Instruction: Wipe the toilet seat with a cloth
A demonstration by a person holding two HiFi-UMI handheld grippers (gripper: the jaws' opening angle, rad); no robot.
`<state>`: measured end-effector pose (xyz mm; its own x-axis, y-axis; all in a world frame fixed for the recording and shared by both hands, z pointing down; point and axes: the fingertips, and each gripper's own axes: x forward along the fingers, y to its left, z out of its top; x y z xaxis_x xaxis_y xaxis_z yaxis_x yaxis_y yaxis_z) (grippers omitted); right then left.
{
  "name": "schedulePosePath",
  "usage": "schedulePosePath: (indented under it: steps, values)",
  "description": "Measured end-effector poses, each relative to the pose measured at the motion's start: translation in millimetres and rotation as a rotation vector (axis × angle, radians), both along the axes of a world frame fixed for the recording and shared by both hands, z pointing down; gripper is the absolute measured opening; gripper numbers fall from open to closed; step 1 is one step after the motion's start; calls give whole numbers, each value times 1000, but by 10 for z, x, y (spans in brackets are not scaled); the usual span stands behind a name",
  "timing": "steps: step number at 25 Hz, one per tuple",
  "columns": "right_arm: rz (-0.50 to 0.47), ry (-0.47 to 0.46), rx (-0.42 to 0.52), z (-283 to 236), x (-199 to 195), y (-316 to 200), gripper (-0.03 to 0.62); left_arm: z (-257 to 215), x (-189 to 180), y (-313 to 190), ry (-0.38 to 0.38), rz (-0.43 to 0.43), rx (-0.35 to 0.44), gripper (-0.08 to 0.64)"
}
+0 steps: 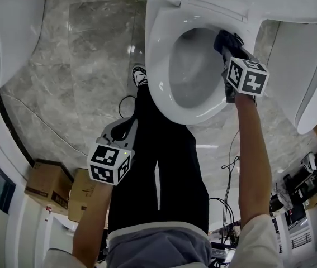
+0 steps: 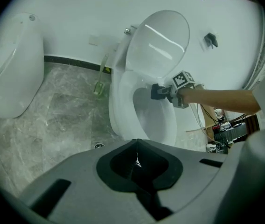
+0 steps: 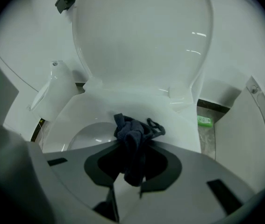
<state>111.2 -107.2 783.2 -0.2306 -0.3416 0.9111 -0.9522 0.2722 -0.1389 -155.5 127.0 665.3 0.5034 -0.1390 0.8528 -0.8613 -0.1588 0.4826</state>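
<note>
A white toilet stands with its lid (image 3: 141,36) raised and its seat (image 1: 159,66) down around the bowl. My right gripper (image 1: 226,42) is shut on a dark blue cloth (image 3: 131,135), which is bunched between its jaws. The cloth (image 1: 225,38) rests against the rear right part of the seat, near the hinge. My left gripper (image 1: 122,130) hangs apart beside the person's legs, in front of the toilet. Its jaws meet with nothing between them in the left gripper view, where that gripper (image 2: 137,147) faces the toilet and the right gripper (image 2: 162,92).
Another white fixture (image 1: 4,32) stands at the left and one more (image 1: 306,77) at the right. Cardboard boxes (image 1: 49,184) and cables (image 1: 225,197) lie on the grey marble floor (image 1: 91,49). The person's shoe (image 1: 139,76) is at the bowl's front. A green item (image 3: 204,121) lies behind the toilet.
</note>
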Motion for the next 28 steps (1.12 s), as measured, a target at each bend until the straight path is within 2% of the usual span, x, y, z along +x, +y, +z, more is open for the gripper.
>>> schedulePosePath:
  steps: [2,6,8,12,16,17,22,28]
  values:
    - [36,-8,-10,22,-57,-27,77,-20,-39,-14,0,-26,2,9]
    - [178,-69,-36,30,-165,-47,77,-86,-106,-39,0,-54,18,9]
    - [197,-88,-42,20,-243,-48,77,-105,-167,-29,-14,-69,22,9]
    - [151,-139,-36,-50,-485,-95,77,-152,-201,8,-19,-104,26,9]
    - [112,-227,-11,-226,-719,-170,77,-207,-132,54,-78,11,86,9]
    - [95,-240,1,-275,-794,-200,77,-215,-143,46,-85,18,104,9]
    - [-8,-261,34,-639,-1023,-98,77,-423,-132,46,-25,-121,138,9]
    - [-76,-254,79,-1149,-757,99,77,-722,188,44,-8,-121,187,9]
